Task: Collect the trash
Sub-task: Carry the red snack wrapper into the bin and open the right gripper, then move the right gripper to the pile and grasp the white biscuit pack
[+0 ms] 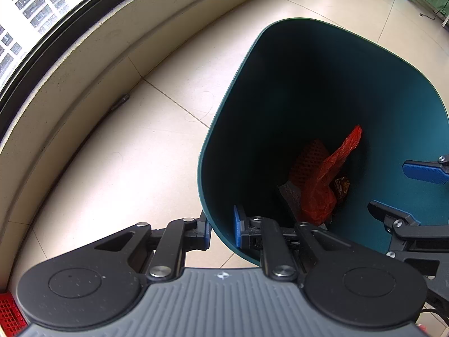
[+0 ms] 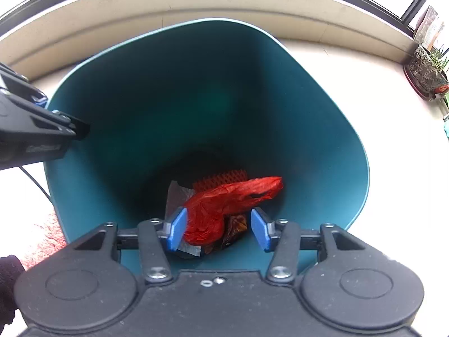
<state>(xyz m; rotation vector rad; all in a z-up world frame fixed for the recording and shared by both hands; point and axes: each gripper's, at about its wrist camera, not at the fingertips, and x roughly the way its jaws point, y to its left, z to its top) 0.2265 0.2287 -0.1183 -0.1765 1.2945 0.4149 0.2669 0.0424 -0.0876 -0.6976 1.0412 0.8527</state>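
A: Item: teal bin (image 1: 322, 84), upright on tiled floor (image 1: 126, 154), mouth up?
B: Yes. Contents: red plastic bag (image 2: 224, 199), long axis slanting across the bottom; red mesh (image 2: 221, 178); brown wrapper (image 2: 235, 224); grey paper (image 2: 175, 193).
A: Tools?
B: Left tool (image 1: 221, 231) clamped on the bin's rim; right tool (image 2: 217, 229) parted over the bag, empty.

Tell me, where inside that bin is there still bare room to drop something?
The teal bin is bare along its far wall and left side. Its bottom is crowded: red plastic bag, orange mesh, grey scrap, brown wrapper. The left tool grips the near rim.
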